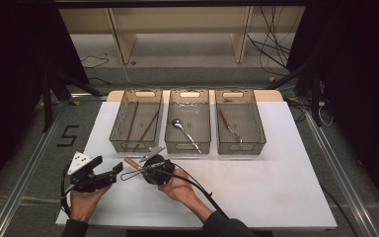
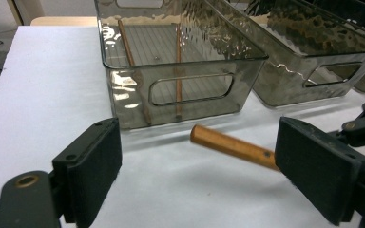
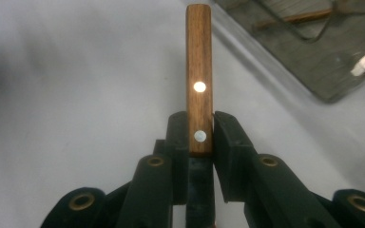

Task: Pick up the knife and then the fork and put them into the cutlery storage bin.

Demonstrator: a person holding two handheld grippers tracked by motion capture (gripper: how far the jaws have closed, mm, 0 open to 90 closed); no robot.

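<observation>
My right tongs (image 3: 200,142) are pinched shut on the lower end of a brown wooden handle with two silver rivets (image 3: 199,71), which I hold just above the white counter (image 1: 256,182) near its front-left corner; its free end points toward my left tongs (image 2: 197,185). Those are spread wide and grip nothing, the handle's tip (image 2: 228,145) lying between their pads without touching either. Along the far edge stand three smoky clear plastic bins: the left bin (image 1: 120,123) has thin wooden sticks, the middle bin (image 1: 207,123) a metal spoon (image 1: 185,131), the right bin (image 1: 259,123) another wooden-handled utensil (image 1: 229,126). I judge the grip risky: only a short stretch of handle is clamped, so it could pivot or slip out if I swing it, or get knocked loose should my left tongs close off-centre.
</observation>
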